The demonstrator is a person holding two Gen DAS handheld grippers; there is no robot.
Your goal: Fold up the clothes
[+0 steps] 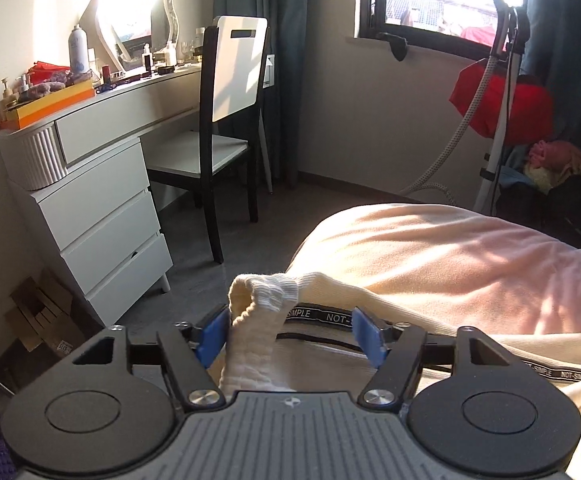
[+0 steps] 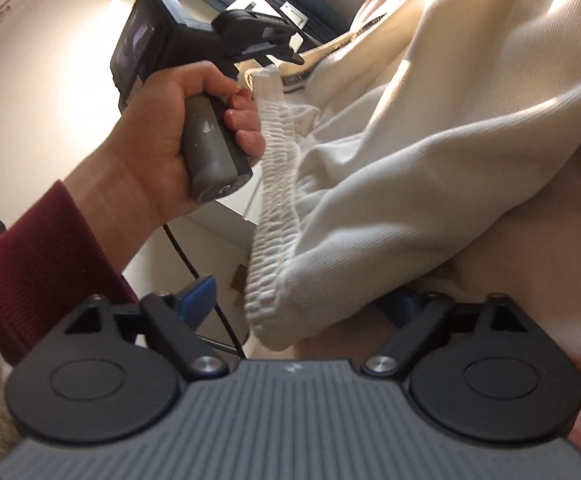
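Note:
A cream garment with a ribbed white elastic waistband and a black "NOT-SIMPLE" strap lies over the edge of a pink-blanketed bed. My left gripper is open; the waistband end drapes between its blue pads, touching the left pad. In the right wrist view the same waistband hangs down from the left gripper, which a hand holds. My right gripper is open, with the waistband's lower end and the cream cloth between its jaws.
A white dressing table with drawers and toiletries stands at the left, with a black-and-white chair beside it. A garment steamer stand with red cloth and a pile of clothes is at the right under the window. Grey floor lies between.

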